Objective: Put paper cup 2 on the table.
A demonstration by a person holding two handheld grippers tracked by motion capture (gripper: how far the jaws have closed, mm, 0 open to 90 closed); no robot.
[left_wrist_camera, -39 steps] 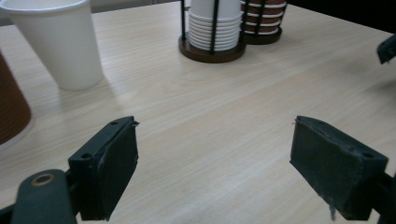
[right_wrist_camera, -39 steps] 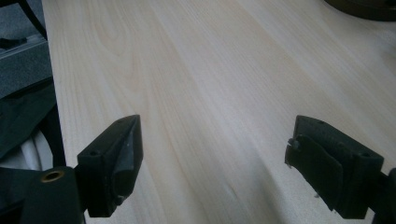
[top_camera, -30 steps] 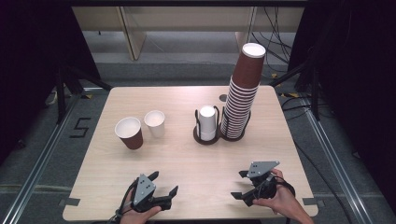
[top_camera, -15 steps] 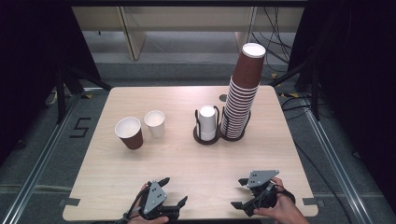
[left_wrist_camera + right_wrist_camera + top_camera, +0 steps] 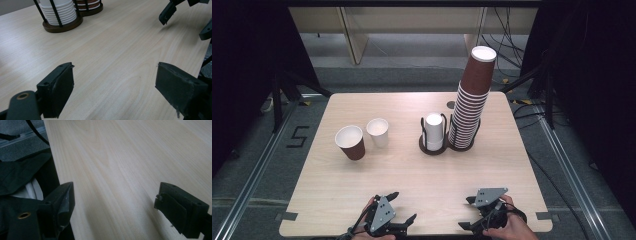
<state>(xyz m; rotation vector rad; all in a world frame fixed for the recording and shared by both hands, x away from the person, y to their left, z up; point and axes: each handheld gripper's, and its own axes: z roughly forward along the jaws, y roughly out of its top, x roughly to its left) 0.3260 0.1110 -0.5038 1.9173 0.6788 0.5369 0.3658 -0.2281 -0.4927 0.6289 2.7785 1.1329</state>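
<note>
Both grippers hover low over the near edge of the surface (image 5: 412,170), and neither holds anything. The left gripper (image 5: 406,206) sits at about 7 o'clock on the surface. Its jaws stand partly apart with bare wood between them, as the left gripper view shows (image 5: 115,85). The right gripper (image 5: 464,214) is at about 5 o'clock. Its jaws have just been opening and stand wide with nothing between them, as the right gripper view shows (image 5: 115,202).

The nearest loose things are the brown paper cup (image 5: 350,142) and the white paper cup (image 5: 378,132). They stand just beside each other at about 11 o'clock from the left gripper, well apart from it. Each is upright with its mouth up and its long axis vertical.

Paper cups are light and soft, so the main risks lie in the pick. A sideways approach could knock a cup over or push it into the other one. A hard squeeze could crumple the wall, and a grip on one side of the rim could let the cup swing.

At about 12 o'clock stand the holder of white cups (image 5: 433,132) and the tall brown cup stack (image 5: 472,105). The stack towers over its holder, and a brush from an arm or a cable would likely topple it.
</note>
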